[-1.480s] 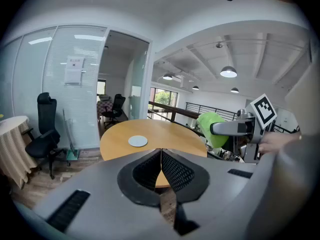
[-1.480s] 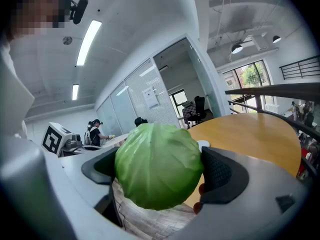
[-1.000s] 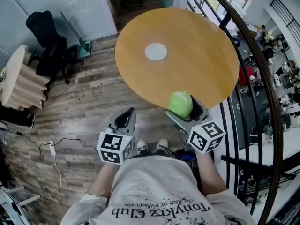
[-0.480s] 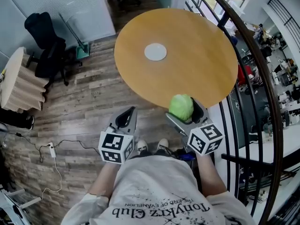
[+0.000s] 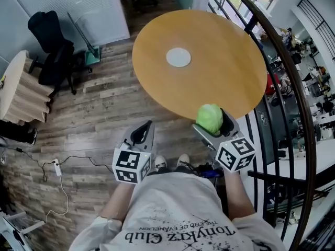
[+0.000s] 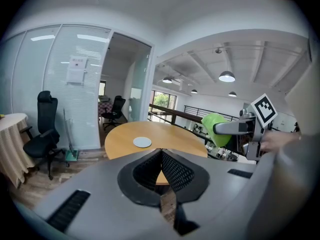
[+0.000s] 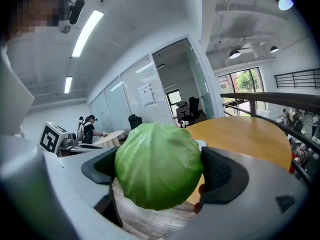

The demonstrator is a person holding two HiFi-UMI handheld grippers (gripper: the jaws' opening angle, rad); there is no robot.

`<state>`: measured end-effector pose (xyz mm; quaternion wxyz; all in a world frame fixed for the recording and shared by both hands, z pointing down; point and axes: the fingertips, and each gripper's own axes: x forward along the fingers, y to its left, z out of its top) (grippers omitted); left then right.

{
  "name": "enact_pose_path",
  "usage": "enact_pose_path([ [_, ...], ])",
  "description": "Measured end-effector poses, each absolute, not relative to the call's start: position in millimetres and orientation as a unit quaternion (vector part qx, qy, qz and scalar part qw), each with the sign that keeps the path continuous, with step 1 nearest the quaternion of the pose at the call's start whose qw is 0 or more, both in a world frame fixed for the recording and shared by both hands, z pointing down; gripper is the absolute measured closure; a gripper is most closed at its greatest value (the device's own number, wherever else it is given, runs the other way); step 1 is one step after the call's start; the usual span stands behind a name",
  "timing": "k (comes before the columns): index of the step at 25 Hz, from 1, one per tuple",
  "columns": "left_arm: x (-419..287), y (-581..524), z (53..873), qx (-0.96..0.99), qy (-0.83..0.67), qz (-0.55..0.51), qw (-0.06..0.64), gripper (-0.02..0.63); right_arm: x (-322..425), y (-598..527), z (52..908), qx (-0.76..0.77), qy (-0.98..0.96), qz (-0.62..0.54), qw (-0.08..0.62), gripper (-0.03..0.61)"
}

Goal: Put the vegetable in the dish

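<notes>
Two grippers are held out at the near side of the round wooden table [image 5: 225, 46], above the person's shoes [image 5: 170, 164] on the plank floor [image 5: 94, 114]. Short of the table's near-left edge, the left gripper [image 5: 146, 130] hangs over the floor with its jaws pressed together and nothing between them. At the table's near-right rim, the right gripper [image 5: 211, 120] has its jaws clamped on a round green cabbage [image 5: 209, 118], one pad on each side, so the vegetable is held in the air at the table's edge. Farther in, near the table's middle, lies the flat white dish [image 5: 178, 57], well apart from the cabbage. Left of the table stands a black office chair [image 5: 50, 43]; a dark railing [image 5: 294, 93] curves past its right side.
</notes>
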<state>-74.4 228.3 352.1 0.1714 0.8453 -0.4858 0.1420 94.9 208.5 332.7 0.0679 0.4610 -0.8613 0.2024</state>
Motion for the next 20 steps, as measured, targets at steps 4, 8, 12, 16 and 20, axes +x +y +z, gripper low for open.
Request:
enact_pose_path([
  [4,-90,226,355,0.849,-0.481,0.146,0.163,0.591,80,206,331,0.468,-0.859,0.198,0.068,0.098],
  [8,-99,226,358,0.854,-0.473,0.144,0.161,0.591,69,209,331,0.472,-0.858,0.193,0.062,0.098],
  [12,-102,228,360,0.859,-0.464,0.144,0.164,0.591,63,214,331,0.477,-0.855,0.198,0.055,0.098],
  [16,-101,228,362,0.861,-0.458,0.144,0.167,0.591,65,215,332,0.488,-0.849,0.192,0.054,0.098],
  [20,-99,217,367,0.86,-0.458,0.146,0.172,0.591,69,202,336,0.491,-0.848,0.192,0.053,0.098],
])
